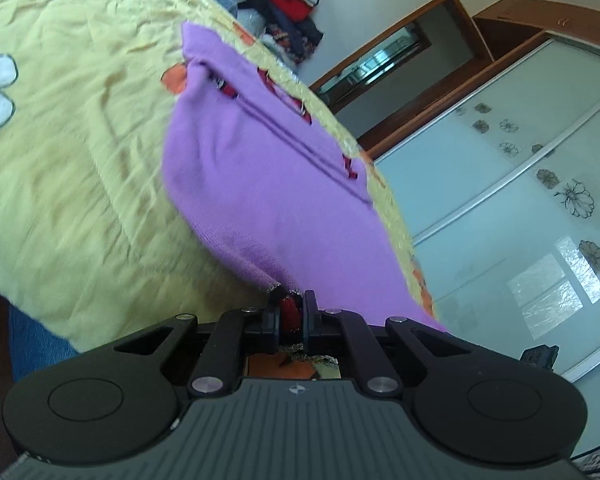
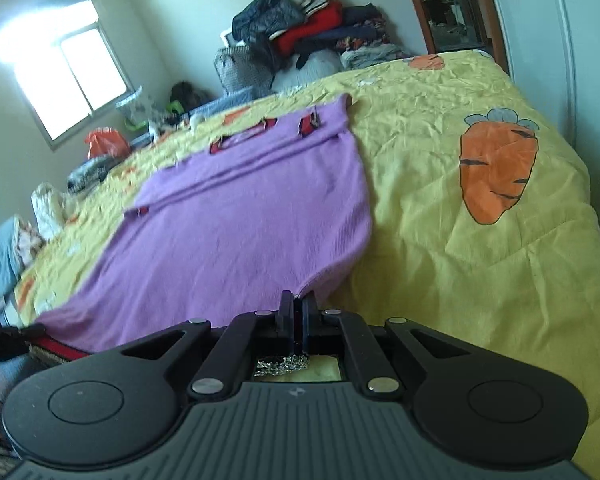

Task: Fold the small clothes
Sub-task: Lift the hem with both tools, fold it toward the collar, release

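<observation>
One purple garment (image 1: 260,184) spread on a yellow quilt (image 1: 80,160), two grippers, left gripper (image 1: 289,308) pinching its near red-trimmed hem, right gripper (image 2: 296,308) clamped on its near corner, one clothes pile (image 2: 300,28) beyond the garment, wardrobe doors (image 1: 520,200) only in the left view, window (image 2: 76,68) and big carrot print (image 2: 496,172) only in the right.

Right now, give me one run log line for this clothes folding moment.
step: grab near hem | left hand-held gripper: shut on purple sweater | right hand-held gripper: shut on purple sweater | sweater: flat on yellow bedspread
</observation>
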Demonstrator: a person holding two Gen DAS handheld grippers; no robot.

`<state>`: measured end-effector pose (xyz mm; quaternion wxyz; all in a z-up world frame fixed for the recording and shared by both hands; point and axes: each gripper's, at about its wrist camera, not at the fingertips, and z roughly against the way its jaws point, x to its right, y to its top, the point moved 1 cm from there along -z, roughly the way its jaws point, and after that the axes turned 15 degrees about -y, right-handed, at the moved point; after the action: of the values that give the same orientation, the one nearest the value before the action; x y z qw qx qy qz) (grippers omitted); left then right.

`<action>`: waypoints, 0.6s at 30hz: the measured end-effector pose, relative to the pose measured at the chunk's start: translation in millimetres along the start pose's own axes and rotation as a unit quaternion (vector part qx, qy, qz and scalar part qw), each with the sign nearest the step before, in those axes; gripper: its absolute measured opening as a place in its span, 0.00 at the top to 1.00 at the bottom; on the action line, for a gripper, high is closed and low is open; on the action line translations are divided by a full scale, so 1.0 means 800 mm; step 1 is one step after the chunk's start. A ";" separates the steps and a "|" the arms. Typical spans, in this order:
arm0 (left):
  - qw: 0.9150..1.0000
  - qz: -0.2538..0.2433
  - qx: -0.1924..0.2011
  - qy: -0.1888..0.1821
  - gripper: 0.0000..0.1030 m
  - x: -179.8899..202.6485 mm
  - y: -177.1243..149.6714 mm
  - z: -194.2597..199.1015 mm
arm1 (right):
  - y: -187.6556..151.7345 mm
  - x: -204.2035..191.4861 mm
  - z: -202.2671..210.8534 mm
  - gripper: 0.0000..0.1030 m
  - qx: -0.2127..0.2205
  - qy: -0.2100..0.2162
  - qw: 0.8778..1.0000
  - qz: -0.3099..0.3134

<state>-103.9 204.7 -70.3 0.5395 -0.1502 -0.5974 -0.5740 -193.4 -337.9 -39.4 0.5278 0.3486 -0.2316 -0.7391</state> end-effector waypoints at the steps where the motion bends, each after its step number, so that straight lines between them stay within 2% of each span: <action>1: 1.000 0.003 0.004 0.000 0.91 -0.002 0.001 0.000 | 0.002 0.002 -0.002 0.97 0.001 0.001 1.000 -0.005; 6: 0.998 0.042 0.048 -0.015 0.91 -0.015 0.004 0.014 | 0.013 0.009 -0.007 0.97 0.009 0.019 0.999 -0.039; 9: 0.995 0.061 0.077 -0.033 0.92 -0.018 0.021 0.013 | 0.032 0.009 -0.015 0.97 0.025 0.033 0.997 -0.060; 14: 0.992 0.054 0.099 -0.050 0.92 -0.016 0.077 -0.013 | 0.085 0.005 -0.054 0.97 0.047 0.043 0.996 -0.069; 18: 0.992 0.054 0.105 -0.037 0.92 -0.032 0.134 -0.049 | 0.135 0.006 -0.116 0.97 0.045 0.039 0.995 -0.078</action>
<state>9.7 214.7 -44.6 0.5601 -0.1454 -0.6650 -0.4722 -56.8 -376.0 -24.5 0.4615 0.4170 -0.2160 -0.7526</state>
